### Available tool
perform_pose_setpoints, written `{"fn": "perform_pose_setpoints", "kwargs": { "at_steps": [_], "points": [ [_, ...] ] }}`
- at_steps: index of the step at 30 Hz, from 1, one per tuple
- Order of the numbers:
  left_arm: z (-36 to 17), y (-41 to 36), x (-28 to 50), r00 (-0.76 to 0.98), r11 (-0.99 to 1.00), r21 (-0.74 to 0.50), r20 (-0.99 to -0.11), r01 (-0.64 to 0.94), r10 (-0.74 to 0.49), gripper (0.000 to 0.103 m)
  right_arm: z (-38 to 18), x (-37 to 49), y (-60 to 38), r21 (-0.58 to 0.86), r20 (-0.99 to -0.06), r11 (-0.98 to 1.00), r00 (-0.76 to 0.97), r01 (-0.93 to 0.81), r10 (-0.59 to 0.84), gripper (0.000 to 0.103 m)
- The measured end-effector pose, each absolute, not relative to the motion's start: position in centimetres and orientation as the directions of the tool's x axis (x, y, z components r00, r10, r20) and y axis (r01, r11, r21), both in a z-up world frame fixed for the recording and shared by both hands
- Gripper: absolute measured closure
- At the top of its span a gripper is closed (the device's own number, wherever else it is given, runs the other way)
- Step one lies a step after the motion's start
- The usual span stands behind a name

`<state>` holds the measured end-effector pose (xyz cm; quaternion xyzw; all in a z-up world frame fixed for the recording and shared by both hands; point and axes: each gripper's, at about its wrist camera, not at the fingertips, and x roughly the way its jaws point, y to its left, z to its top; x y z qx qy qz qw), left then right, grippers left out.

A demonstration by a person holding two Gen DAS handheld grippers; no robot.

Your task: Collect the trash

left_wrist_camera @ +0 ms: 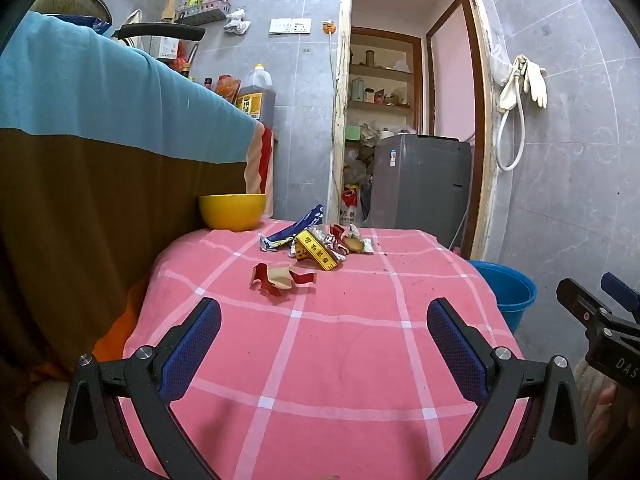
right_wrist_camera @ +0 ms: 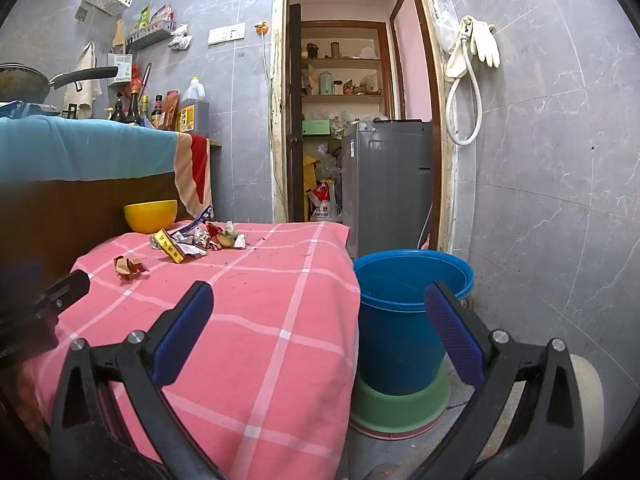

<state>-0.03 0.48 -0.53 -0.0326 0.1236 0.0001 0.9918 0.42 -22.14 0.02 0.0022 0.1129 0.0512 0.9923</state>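
Note:
A pile of crumpled snack wrappers (left_wrist_camera: pixel 320 246) lies at the far side of the pink checked tablecloth (left_wrist_camera: pixel 320 360), with a yellow strip wrapper (left_wrist_camera: pixel 316 256) in front. A red and tan wrapper (left_wrist_camera: pixel 280 278) lies apart, nearer me. My left gripper (left_wrist_camera: pixel 324 320) is open and empty, low over the cloth, short of the wrappers. My right gripper (right_wrist_camera: pixel 318 308) is open and empty at the table's right edge, beside the blue bucket (right_wrist_camera: pixel 408 320). In the right wrist view the pile (right_wrist_camera: pixel 200 240) and the red wrapper (right_wrist_camera: pixel 130 268) lie far left.
A yellow bowl (left_wrist_camera: pixel 232 212) stands at the table's far left corner, against a higher counter draped in blue and brown cloth (left_wrist_camera: pixel 100 120). The bucket (left_wrist_camera: pixel 512 292) stands in a green basin (right_wrist_camera: pixel 400 408) on the floor. A grey machine (right_wrist_camera: pixel 388 184) fills the doorway behind.

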Motion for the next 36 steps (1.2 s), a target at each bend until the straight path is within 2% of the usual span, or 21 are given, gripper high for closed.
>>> {"fn": "perform_pose_setpoints", "kwargs": {
  "at_steps": [36],
  "points": [
    [-0.33, 0.50, 0.45, 0.969, 0.998, -0.065, -0.246, -0.009, -0.008, 0.002, -0.05, 0.44, -22.11, 0.019, -0.221, 0.995, 0.970, -0.102, 0.104, 0.000]
  ]
}}
